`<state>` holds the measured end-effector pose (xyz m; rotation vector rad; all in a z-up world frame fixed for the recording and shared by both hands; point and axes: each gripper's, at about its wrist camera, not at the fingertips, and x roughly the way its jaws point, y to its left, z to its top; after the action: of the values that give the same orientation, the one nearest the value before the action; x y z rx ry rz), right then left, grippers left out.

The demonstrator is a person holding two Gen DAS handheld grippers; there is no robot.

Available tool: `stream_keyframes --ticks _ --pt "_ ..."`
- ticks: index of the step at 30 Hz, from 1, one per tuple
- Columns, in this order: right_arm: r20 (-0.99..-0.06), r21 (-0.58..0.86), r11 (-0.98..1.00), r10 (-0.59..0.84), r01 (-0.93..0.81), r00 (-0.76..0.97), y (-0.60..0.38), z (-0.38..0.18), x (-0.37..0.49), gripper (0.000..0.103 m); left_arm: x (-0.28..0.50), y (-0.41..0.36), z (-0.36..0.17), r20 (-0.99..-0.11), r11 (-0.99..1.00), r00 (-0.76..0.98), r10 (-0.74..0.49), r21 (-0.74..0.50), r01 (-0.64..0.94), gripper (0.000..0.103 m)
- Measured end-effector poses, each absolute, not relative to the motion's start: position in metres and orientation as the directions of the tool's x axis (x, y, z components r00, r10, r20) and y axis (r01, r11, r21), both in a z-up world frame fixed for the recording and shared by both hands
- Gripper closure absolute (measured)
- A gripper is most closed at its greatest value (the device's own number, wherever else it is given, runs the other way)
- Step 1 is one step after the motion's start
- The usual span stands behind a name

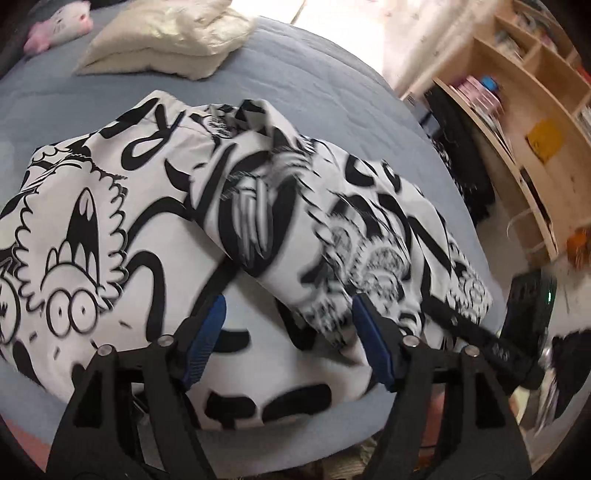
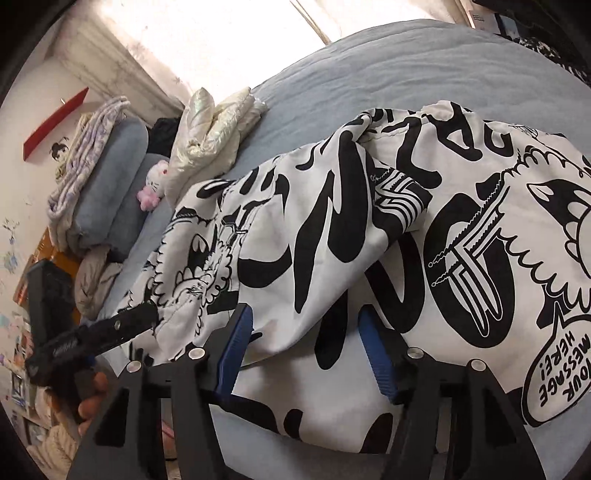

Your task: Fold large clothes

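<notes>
A large white garment with black cartoon print [image 1: 155, 221] lies partly folded on the blue bed; it also fills the right wrist view [image 2: 406, 229]. A folded sleeve or flap [image 1: 255, 192] lies across its middle. My left gripper [image 1: 290, 306] is open, its blue pads apart just above the garment's near part. My right gripper [image 2: 304, 317] is open over the garment's near edge. The right gripper shows at the right edge of the left wrist view [image 1: 480, 332]; the left gripper shows at the left of the right wrist view [image 2: 110, 328], its tip touching the garment's edge.
A folded cream garment [image 1: 166, 40] and a pink plush toy [image 1: 59, 26] lie at the far end of the bed [image 1: 332, 96]. Pillows [image 2: 110, 177] are stacked at the head. A wooden shelf unit [image 1: 517, 110] stands beside the bed.
</notes>
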<state>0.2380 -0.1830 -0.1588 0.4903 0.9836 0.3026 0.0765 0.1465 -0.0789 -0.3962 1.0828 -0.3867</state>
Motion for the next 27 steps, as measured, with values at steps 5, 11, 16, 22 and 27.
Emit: stream_keyframes --ticks 5,11,16,22,27 --pt "-0.672 0.611 0.792 0.508 0.016 0.539 -0.208 -0.158 0.241 0.039 0.112 0.161 -0.090 -0.731 0.805 0.397 -0.555 -0.592 0.034 0.033" --pt "-0.661 0.660 0.744 0.509 0.104 0.551 -0.229 -0.165 0.268 0.039 0.153 0.159 -0.106 -0.722 0.768 0.353 -0.596 -0.641 -0.015 0.033" --pt "-0.637 0.720 0.663 0.516 0.204 0.573 -0.253 -0.180 0.294 0.040 0.181 0.150 -0.119 -0.746 0.777 0.339 -0.573 -0.626 -0.064 0.033" --pt "-0.649 0.652 0.747 0.457 0.134 0.608 -0.251 -0.163 0.297 0.096 0.184 0.154 -0.123 -0.764 0.797 0.378 -0.523 -0.596 -0.102 0.090" --pt "-0.718 0.534 0.836 0.372 0.124 0.588 -0.241 -0.156 0.282 0.097 0.150 0.142 -0.118 -0.807 0.864 0.406 -0.428 -0.498 -0.079 0.096"
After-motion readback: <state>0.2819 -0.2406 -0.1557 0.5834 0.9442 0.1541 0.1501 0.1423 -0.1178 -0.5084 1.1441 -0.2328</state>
